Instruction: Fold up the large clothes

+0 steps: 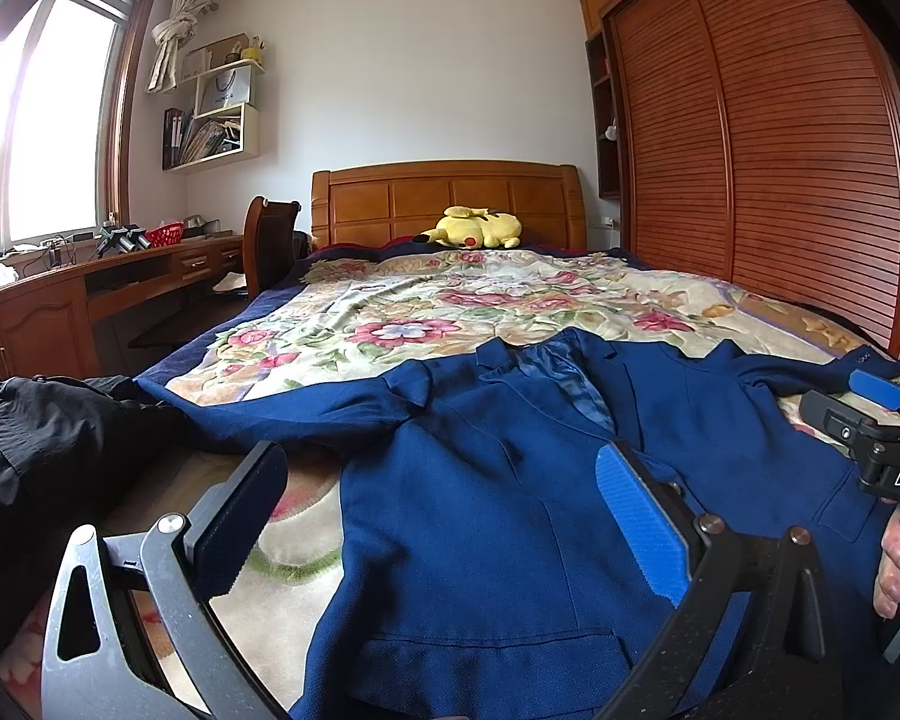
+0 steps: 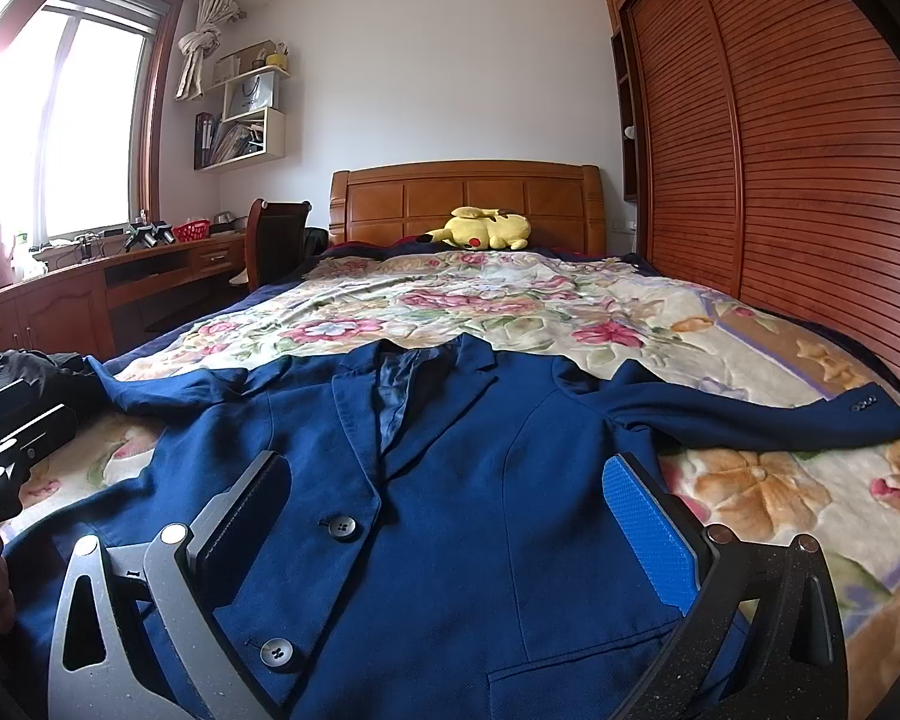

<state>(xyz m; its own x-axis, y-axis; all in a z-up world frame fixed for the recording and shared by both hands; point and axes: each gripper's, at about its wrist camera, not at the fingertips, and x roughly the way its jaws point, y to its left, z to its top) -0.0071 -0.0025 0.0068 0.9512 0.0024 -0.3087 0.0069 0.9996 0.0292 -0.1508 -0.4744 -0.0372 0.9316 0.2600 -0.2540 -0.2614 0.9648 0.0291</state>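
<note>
The fingers of the left gripper point(image 1: 444, 531) stand wide apart and hold nothing; between them lies the left front of the jacket point(image 1: 498, 480). The fingers of the right gripper point(image 2: 450, 531) are also wide and empty, above the middle of the jacket point(image 2: 450, 480), near its upper button point(image 2: 340, 527).

The jacket lies flat on the bed point(image 2: 510, 300), front side up, collar toward the headboard point(image 2: 468, 201), both sleeves spread to the sides.

Only the right wrist view shows the two buttons, the lower button point(image 2: 276, 653) near the left finger, and the whole right sleeve point(image 2: 768, 414) with small buttons at its cuff. Only the left wrist view shows clearly a black garment point(image 1: 48, 438) beside the jacket's left sleeve point(image 1: 270, 408).

In each view the other gripper shows at the edge, held by a hand point(image 1: 897, 564).

A yellow plush point(image 2: 480, 228) lies by the headboard. A wardrobe point(image 2: 810, 150) stands on the right, a tabletop point(image 1: 90, 264) under the window on the left.
</note>
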